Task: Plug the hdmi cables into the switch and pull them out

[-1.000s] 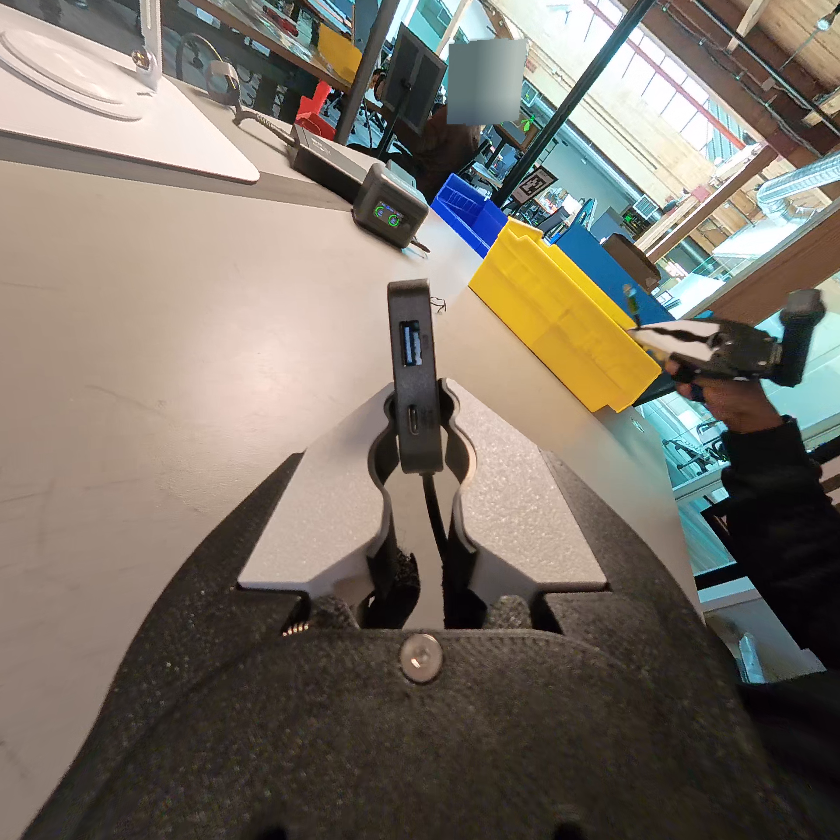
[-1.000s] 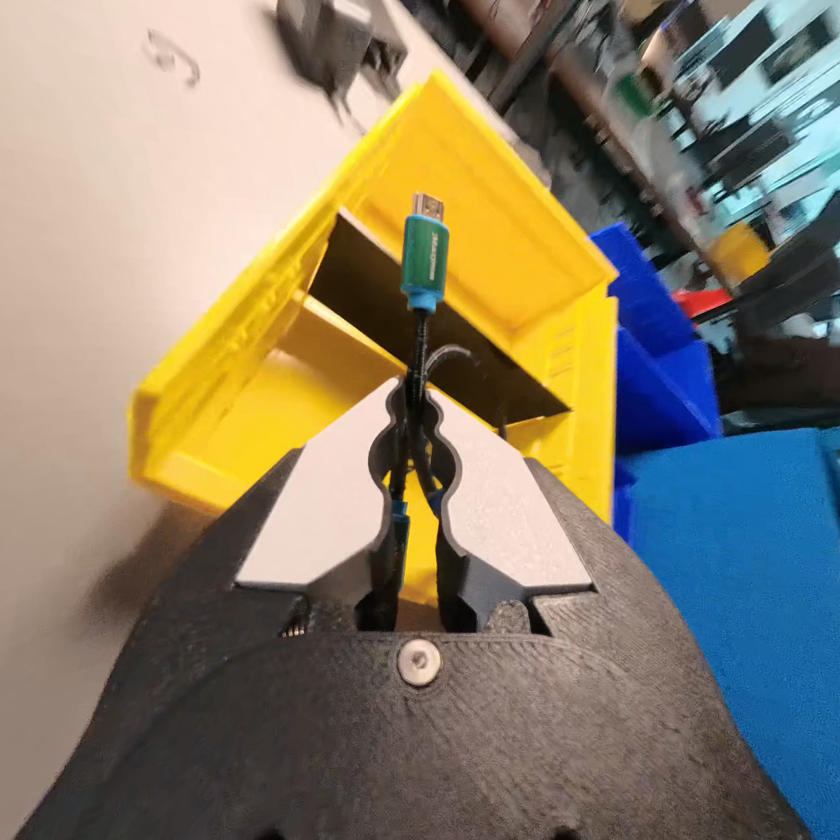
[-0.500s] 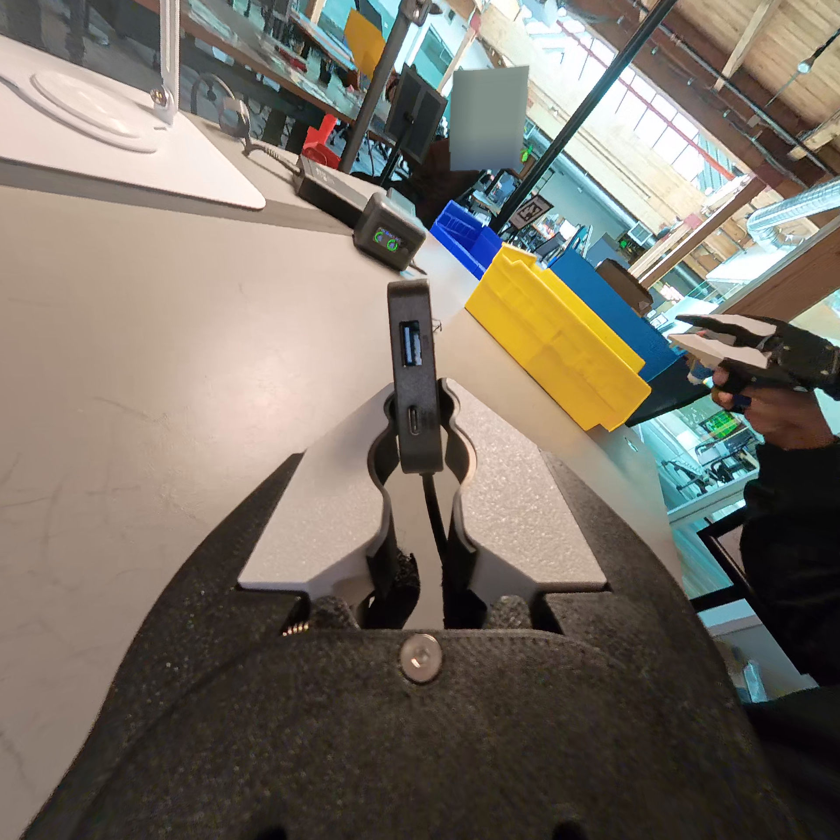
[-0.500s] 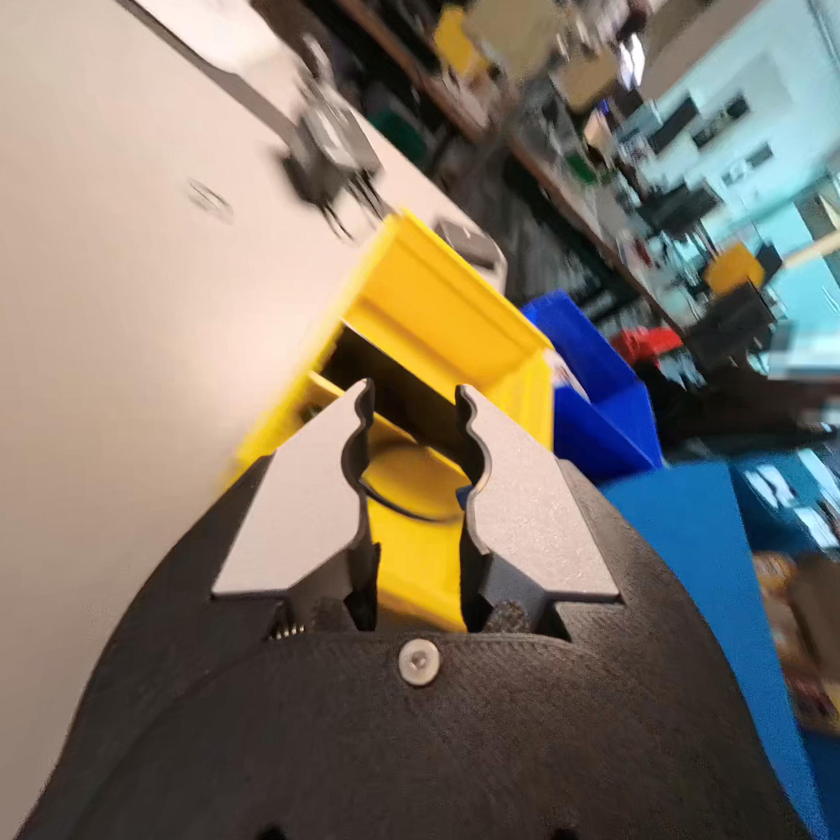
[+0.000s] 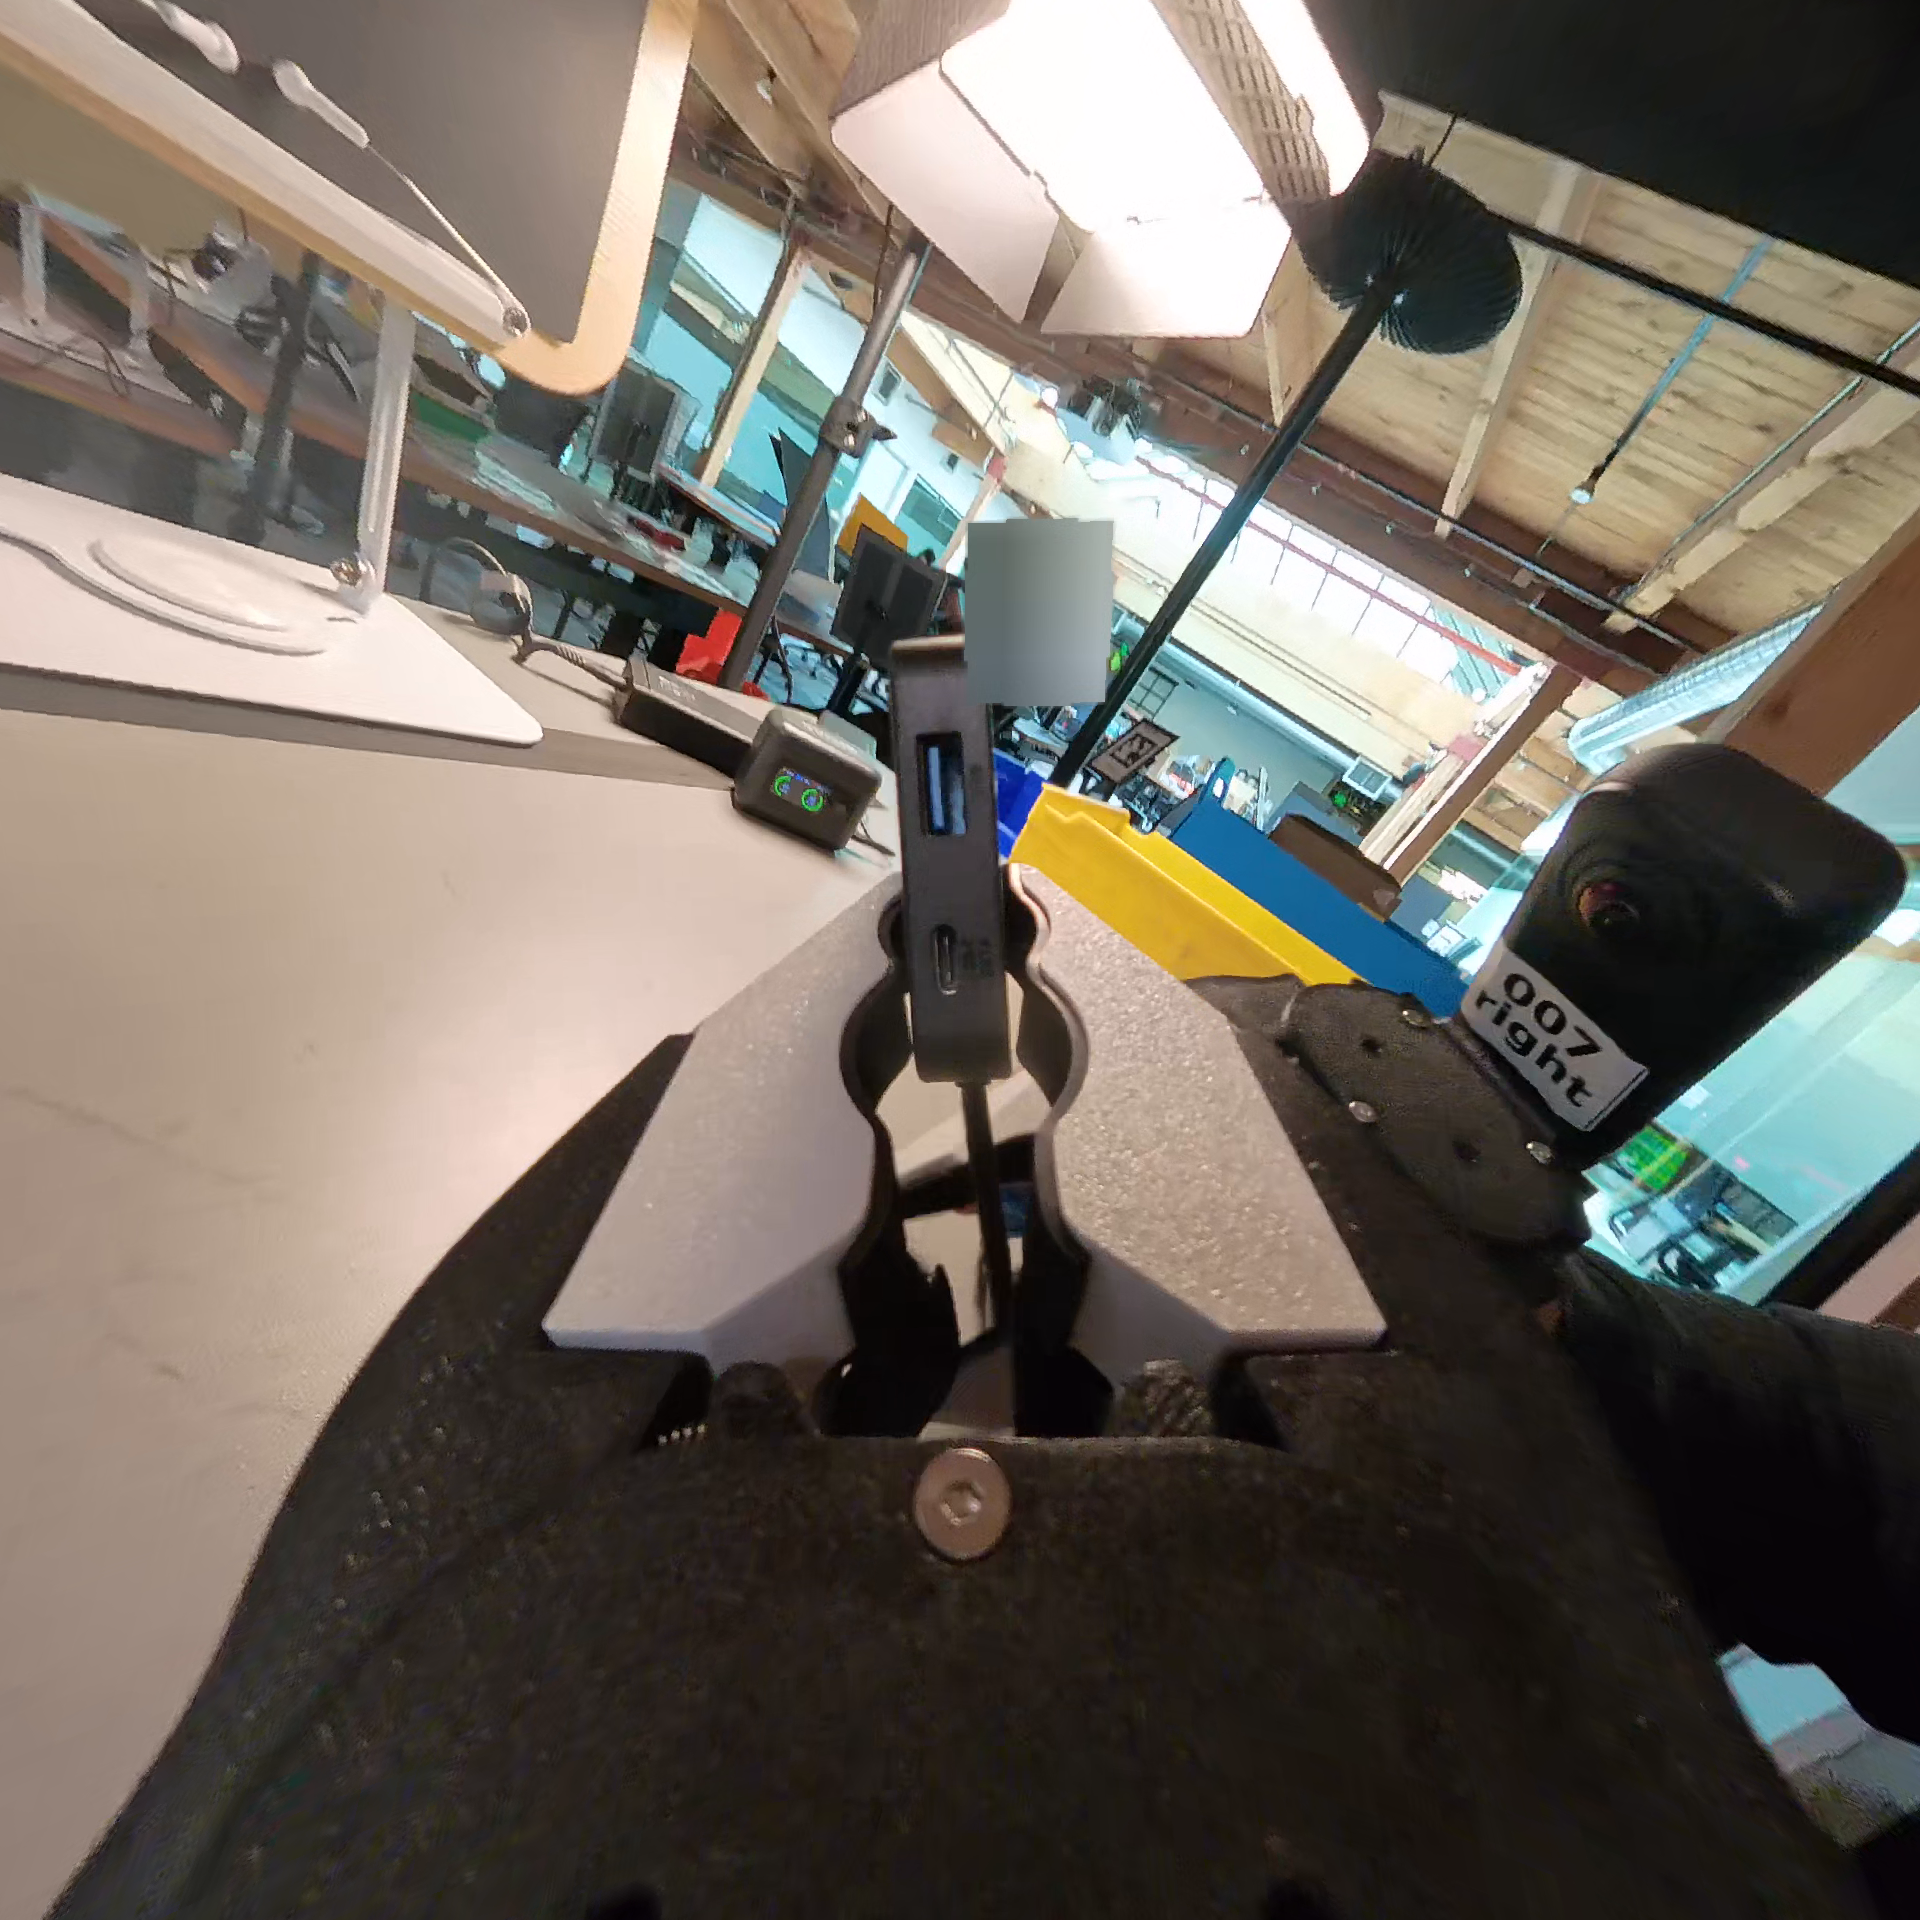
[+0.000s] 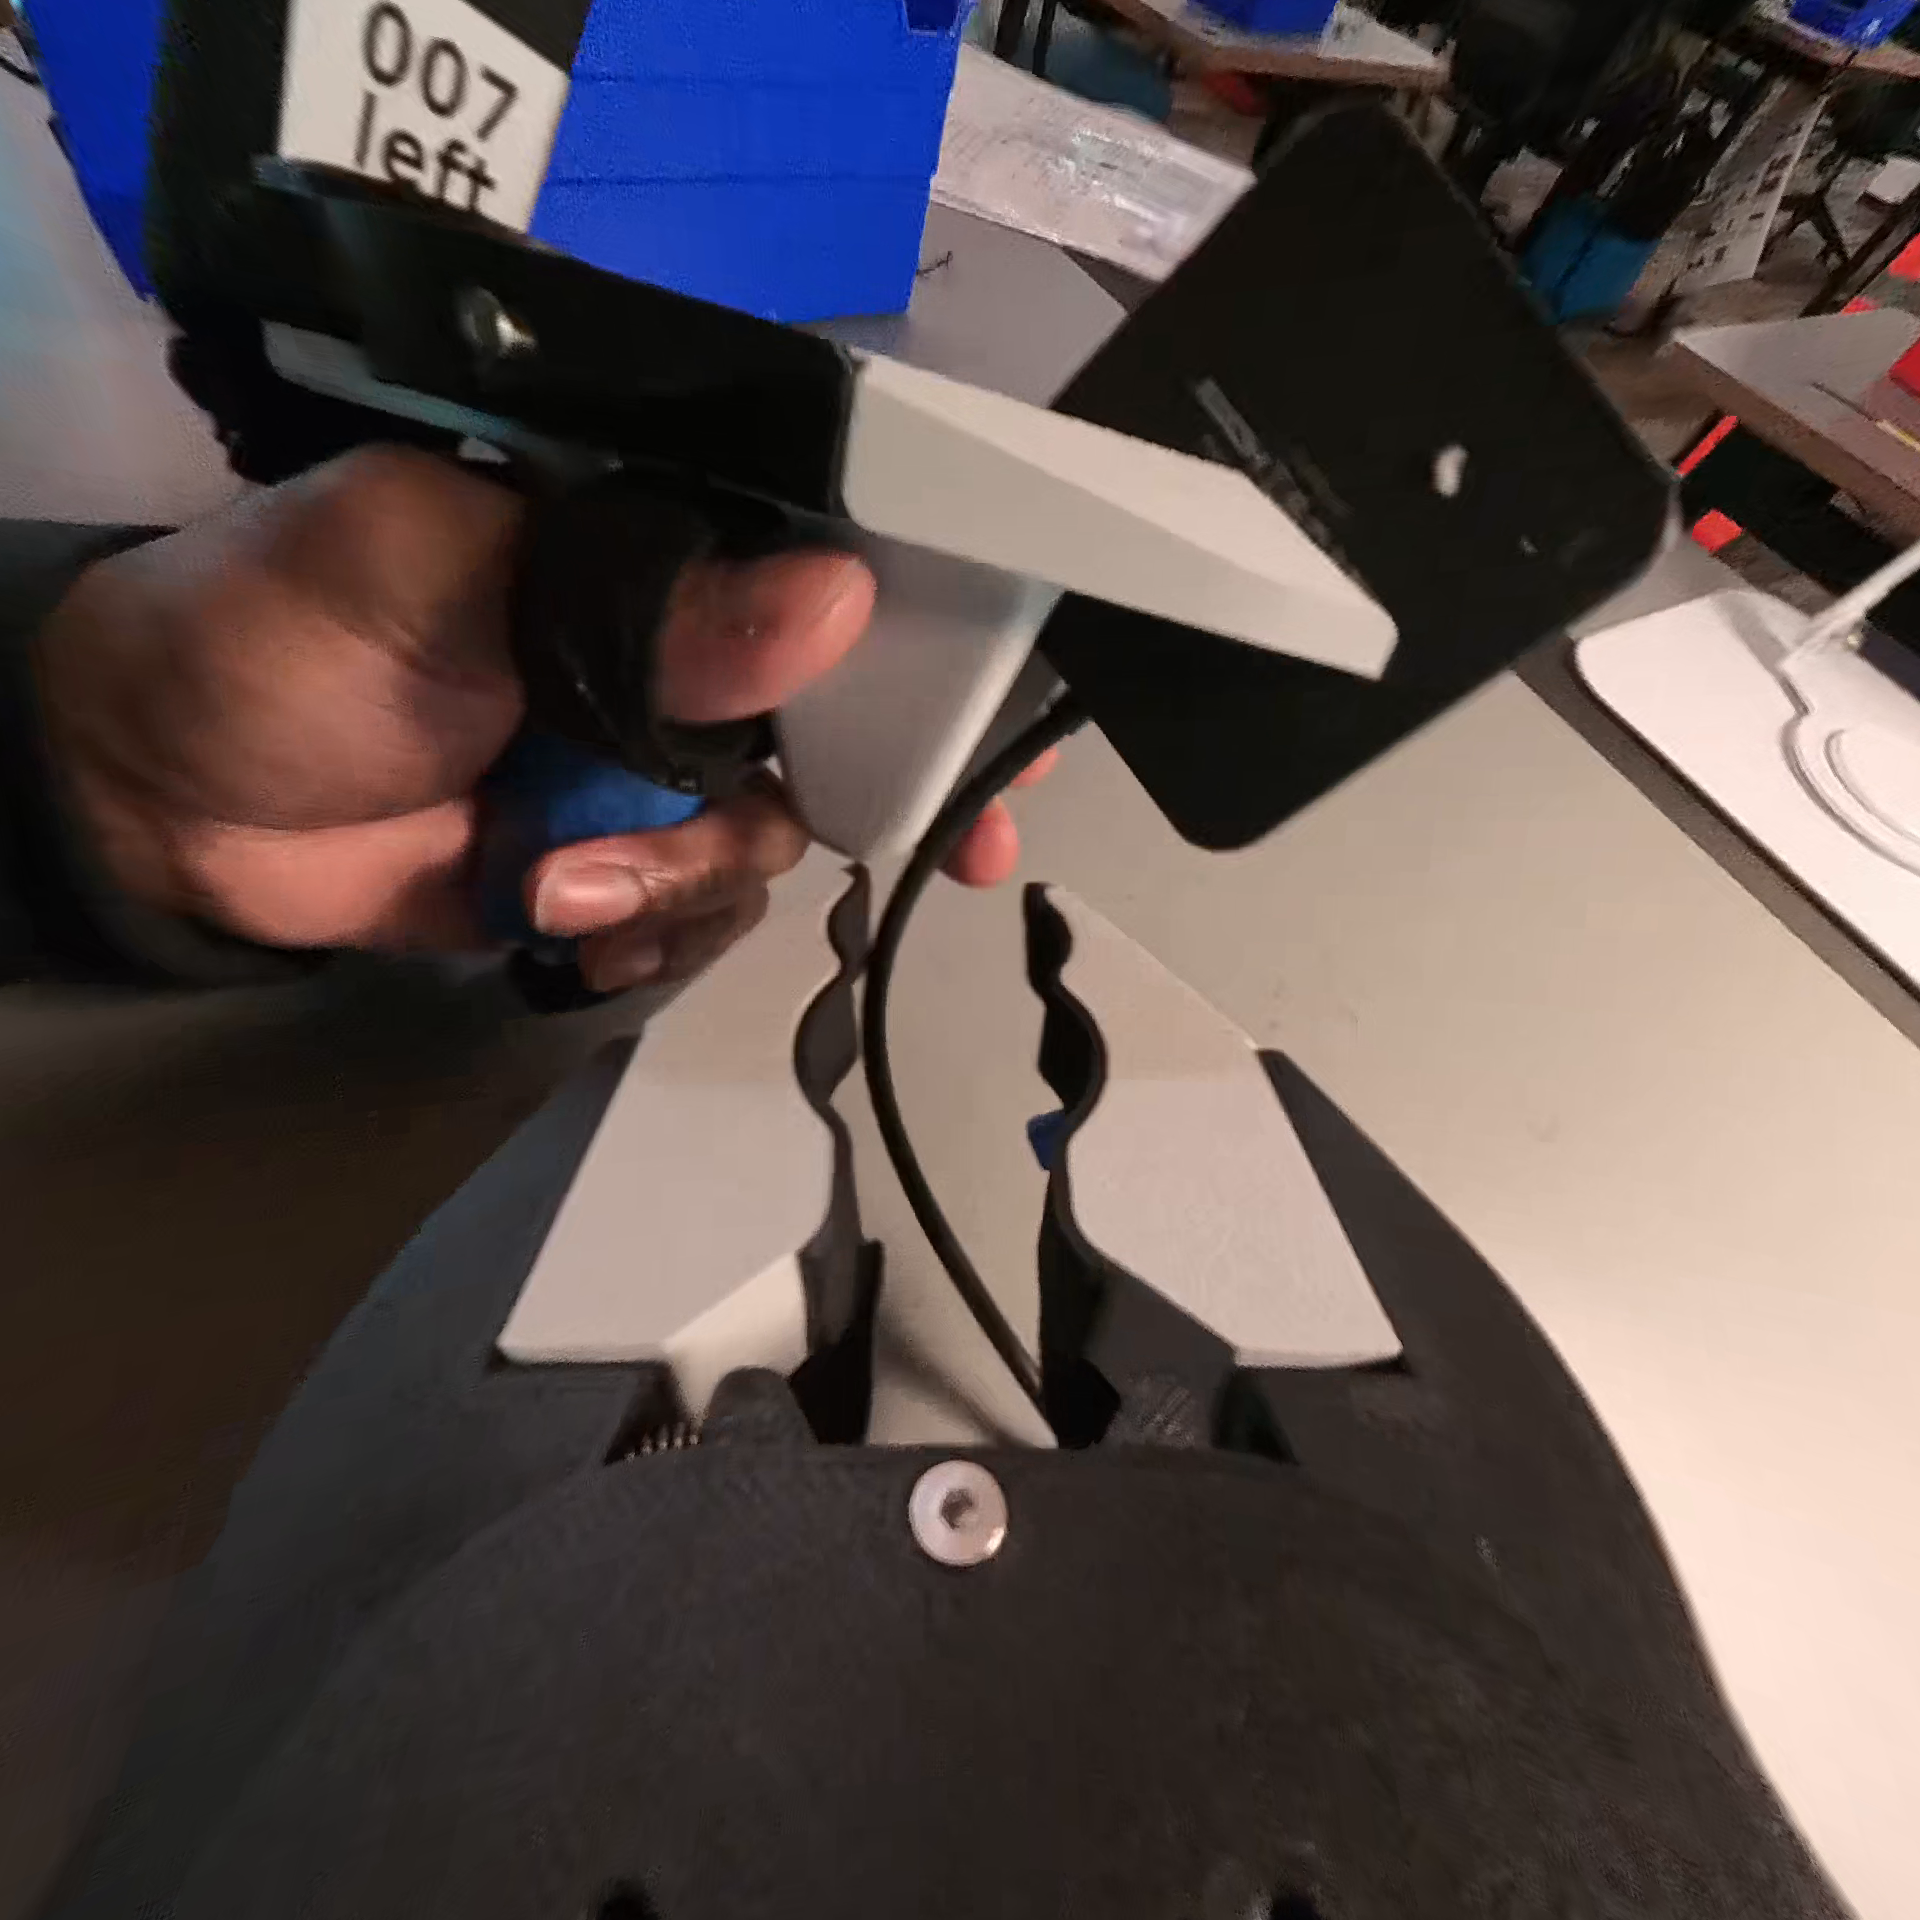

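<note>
1. The left claw (image 5: 961, 997) is clamped on the switch (image 5: 951, 852), held upright above the worktop (image 5: 312, 987).
2. The right claw (image 6: 945, 1039) is apart, empty; the switch's cord (image 6: 883, 1039) runs lengthwise between its fingers.

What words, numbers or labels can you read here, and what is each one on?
I won't quote writing; here is where it sits.
White sticker on the black camera housing: bold print, legible.
Second white sticker, top left of the right wrist view: bold print, legible.
Switch face: pale print, blurred.
Charger screen: green marks, too small.
</note>
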